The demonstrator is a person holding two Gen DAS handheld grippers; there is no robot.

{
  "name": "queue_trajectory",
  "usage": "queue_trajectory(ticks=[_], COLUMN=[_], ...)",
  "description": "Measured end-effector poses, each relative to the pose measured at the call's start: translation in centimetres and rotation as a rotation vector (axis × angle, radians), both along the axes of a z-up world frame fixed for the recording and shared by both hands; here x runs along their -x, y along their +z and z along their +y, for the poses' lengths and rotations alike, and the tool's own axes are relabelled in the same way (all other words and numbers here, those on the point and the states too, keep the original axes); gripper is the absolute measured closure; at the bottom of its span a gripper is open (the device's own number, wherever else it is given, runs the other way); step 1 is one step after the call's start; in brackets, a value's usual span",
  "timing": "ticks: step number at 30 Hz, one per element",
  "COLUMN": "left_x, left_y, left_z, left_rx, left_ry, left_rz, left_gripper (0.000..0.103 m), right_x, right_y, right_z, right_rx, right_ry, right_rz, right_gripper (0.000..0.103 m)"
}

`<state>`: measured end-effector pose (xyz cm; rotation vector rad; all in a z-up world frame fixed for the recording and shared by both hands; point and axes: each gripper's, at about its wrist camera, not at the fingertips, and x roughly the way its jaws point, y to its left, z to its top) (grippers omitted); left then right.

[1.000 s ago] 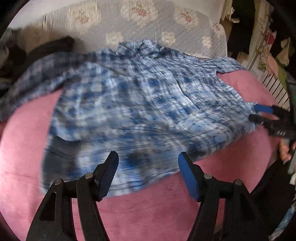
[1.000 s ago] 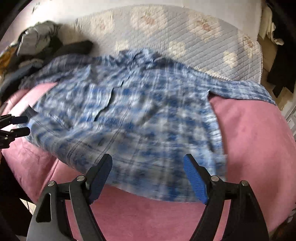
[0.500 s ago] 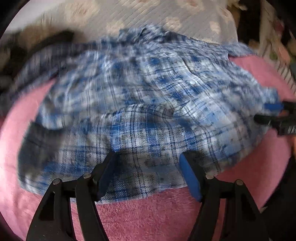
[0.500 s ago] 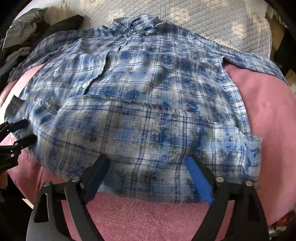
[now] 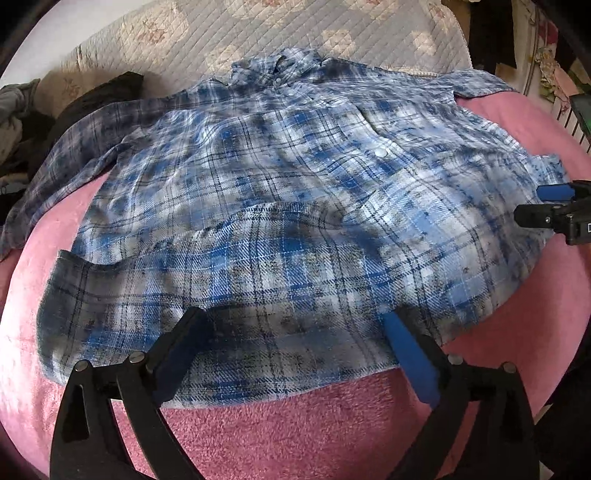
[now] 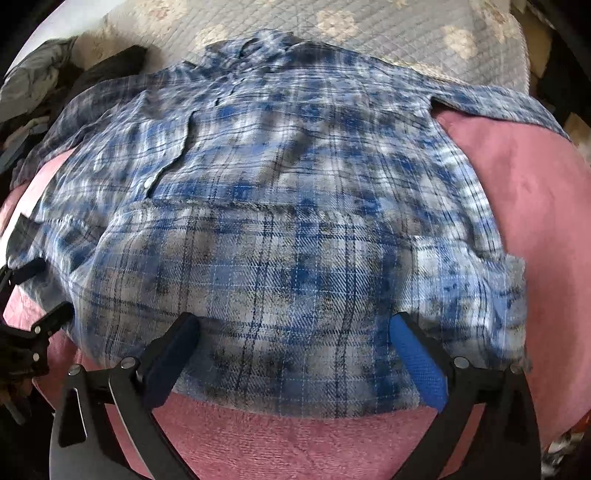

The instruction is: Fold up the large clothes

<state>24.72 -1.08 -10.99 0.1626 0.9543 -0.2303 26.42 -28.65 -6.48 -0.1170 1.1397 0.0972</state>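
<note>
A blue plaid shirt (image 5: 295,177) lies spread on a pink blanket (image 5: 295,424), collar at the far end. Its near part is turned over onto the front and shows a greyer inside (image 6: 280,288). My left gripper (image 5: 293,325) hangs just above the near edge of that fold. Its jaws are opening, with cloth beneath them but none pinched. In the right wrist view my right gripper (image 6: 293,326) stands the same way over the fold, jaws opening and not pressing on the cloth. Each gripper also shows in the other's view: the right gripper (image 5: 554,206), the left gripper (image 6: 29,295).
A quilted cream cover (image 5: 332,33) lies beyond the collar. Dark and grey clothes (image 5: 74,107) are piled at the far left. Clutter and a slatted thing (image 5: 569,110) stand at the right edge. Pink blanket shows bare in front of the shirt.
The shirt's near part has come down folded over its front and now lies still. Both grippers have sunk toward it and their jaws have spread wider.
</note>
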Motion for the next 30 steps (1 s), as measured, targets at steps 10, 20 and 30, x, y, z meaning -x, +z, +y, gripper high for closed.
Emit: queue_trajectory(ticks=[10, 20, 30], left_x=[1.3, 1.1, 0.3], left_y=[0.9, 0.4, 1.6], left_z=[1.0, 2.1, 5.7], left_rx=[-0.125, -0.217, -0.24], left_ry=[-0.115, -0.045, 0.055], left_rz=[0.091, 0.057, 0.03], left_gripper=[0.007, 0.005, 0.04], right_x=[5.2, 4.6, 2.0], right_y=[1.8, 0.8, 0.5], right_z=[4.9, 3.6, -1.3], right_rx=[0.178, 0.398, 0.472], right_ry=[0.391, 0.245, 0.116], right_rz=[-0.092, -0.164, -0.132], right_gripper=[0.001, 0.001, 0.091])
